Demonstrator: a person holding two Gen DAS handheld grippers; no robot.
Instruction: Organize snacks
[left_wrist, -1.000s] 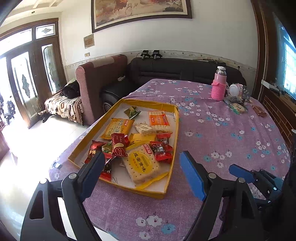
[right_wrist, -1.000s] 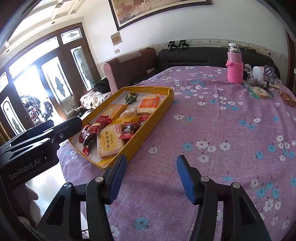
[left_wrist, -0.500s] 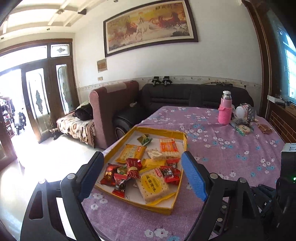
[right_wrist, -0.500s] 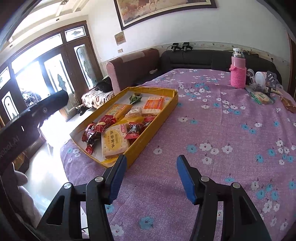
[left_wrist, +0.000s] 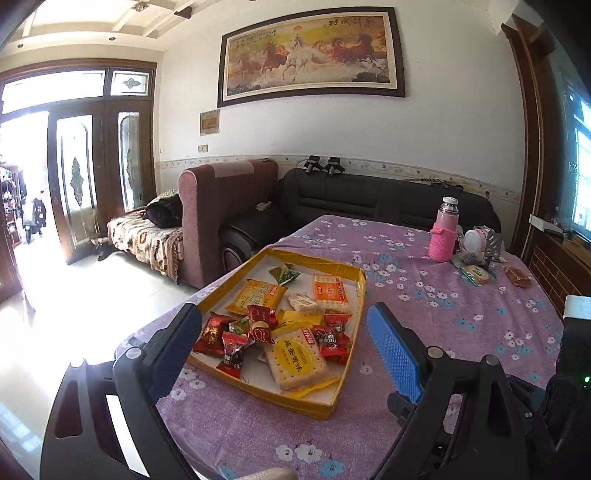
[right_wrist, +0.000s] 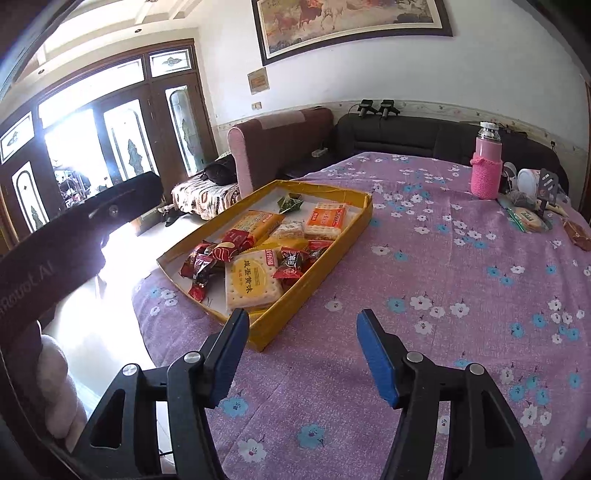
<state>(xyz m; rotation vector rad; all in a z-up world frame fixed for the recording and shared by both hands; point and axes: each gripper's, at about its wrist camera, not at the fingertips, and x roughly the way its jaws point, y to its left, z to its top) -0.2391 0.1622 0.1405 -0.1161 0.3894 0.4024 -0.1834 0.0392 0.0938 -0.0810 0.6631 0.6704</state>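
Left wrist view: my left gripper (left_wrist: 284, 332) hangs above the near edge of the bench (left_wrist: 443, 302), fingers (left_wrist: 395, 350) spread wide, nothing between them. Bench has a purple floral cloth. The tray (left_wrist: 347, 369) (yellow, shallow, white inside) sits on the bench's left part, right ahead, seen between my fingers. In it: a big cracker pack (left_wrist: 297, 360) at the near end, red candies (left_wrist: 229, 339) piled left of it, more red candies (left_wrist: 330, 339) just right of it, a yellow pack (left_wrist: 260, 297) behind them, an orange pack (left_wrist: 330, 293) at the far right side, a small white wafer (left_wrist: 304, 302) between those two, a green sachet (left_wrist: 284, 274) at the far end. All snacks lie inside the tray. Pink bottle (left_wrist: 443, 234) stands upright far right on the bench, well apart from the tray, with small clutter (left_wrist: 476, 258) beside it. Sofa (left_wrist: 369, 199) behind the bench.

Right wrist view: my right gripper (right_wrist: 301, 350) is over the bench (right_wrist: 443, 295) just right of the tray's near corner, fingers (right_wrist: 376, 363) apart, holding nothing. Tray (right_wrist: 306, 291) is ahead and to the left; the left finger overlaps its near corner in the view (touching or not, cannot tell). Cracker pack (right_wrist: 251, 278) nearest, red candies (right_wrist: 201, 264) left of it, orange pack (right_wrist: 327, 219) farther back. Pink bottle (right_wrist: 487, 166) upright at the far right. The left gripper's dark body (right_wrist: 74, 236) shows at the left edge.
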